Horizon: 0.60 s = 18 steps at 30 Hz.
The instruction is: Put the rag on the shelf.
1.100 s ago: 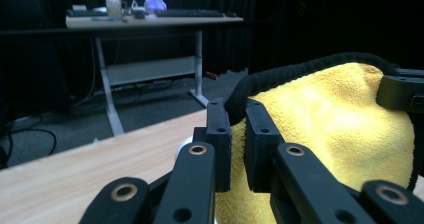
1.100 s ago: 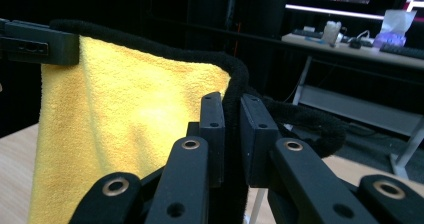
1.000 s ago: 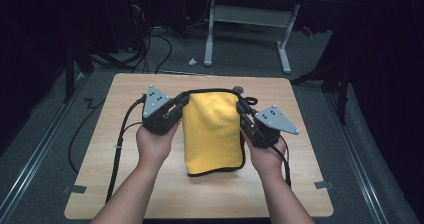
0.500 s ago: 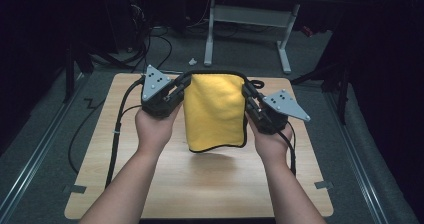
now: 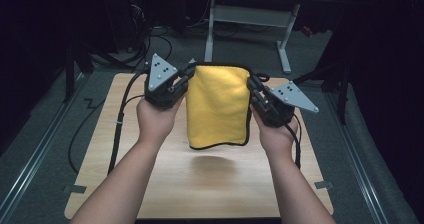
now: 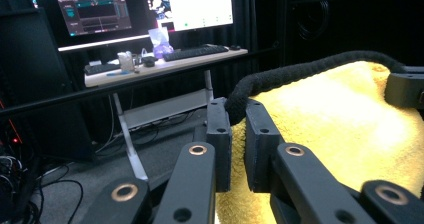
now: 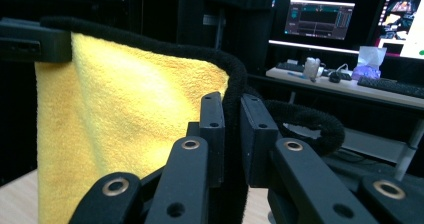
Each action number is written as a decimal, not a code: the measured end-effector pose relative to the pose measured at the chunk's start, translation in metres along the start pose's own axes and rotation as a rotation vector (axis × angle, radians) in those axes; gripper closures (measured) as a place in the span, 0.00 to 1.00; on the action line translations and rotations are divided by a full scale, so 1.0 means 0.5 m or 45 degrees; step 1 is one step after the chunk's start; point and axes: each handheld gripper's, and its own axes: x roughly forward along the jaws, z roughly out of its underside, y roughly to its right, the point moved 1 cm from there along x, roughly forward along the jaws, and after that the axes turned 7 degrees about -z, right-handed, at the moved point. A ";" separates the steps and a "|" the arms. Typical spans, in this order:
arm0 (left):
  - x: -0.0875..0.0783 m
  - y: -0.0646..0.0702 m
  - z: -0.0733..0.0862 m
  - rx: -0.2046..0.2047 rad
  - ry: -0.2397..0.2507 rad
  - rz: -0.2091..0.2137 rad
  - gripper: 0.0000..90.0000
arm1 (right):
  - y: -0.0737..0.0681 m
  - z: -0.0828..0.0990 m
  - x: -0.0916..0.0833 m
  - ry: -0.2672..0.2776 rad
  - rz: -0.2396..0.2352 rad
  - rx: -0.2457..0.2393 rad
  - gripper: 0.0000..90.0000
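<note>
The wooden bench [image 5: 200, 184] is under my arms, and the yellow cloth [image 5: 218, 106] hangs above it in the air, folded, with its lower edge free from the surface. Its shadow lies on the wood just below. I hold the cloth by its black-trimmed upper edge, one top corner in each claw. My left claw [image 5: 186, 78] is closed tightly on the left corner, the black trim pinched between the jaws. My right claw [image 5: 253, 86] is closed in the same way on the right corner.
</note>
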 end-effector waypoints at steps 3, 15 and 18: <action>0.008 -0.008 -0.013 -0.027 0.002 0.013 0.93 | 0.015 -0.014 0.013 0.029 -0.001 0.031 0.91; 0.076 -0.042 -0.047 -0.014 -0.029 0.001 0.92 | 0.056 -0.047 0.072 0.011 0.015 0.026 0.91; 0.103 -0.050 -0.049 -0.005 -0.052 -0.028 0.92 | 0.070 -0.050 0.096 0.012 0.016 0.013 0.91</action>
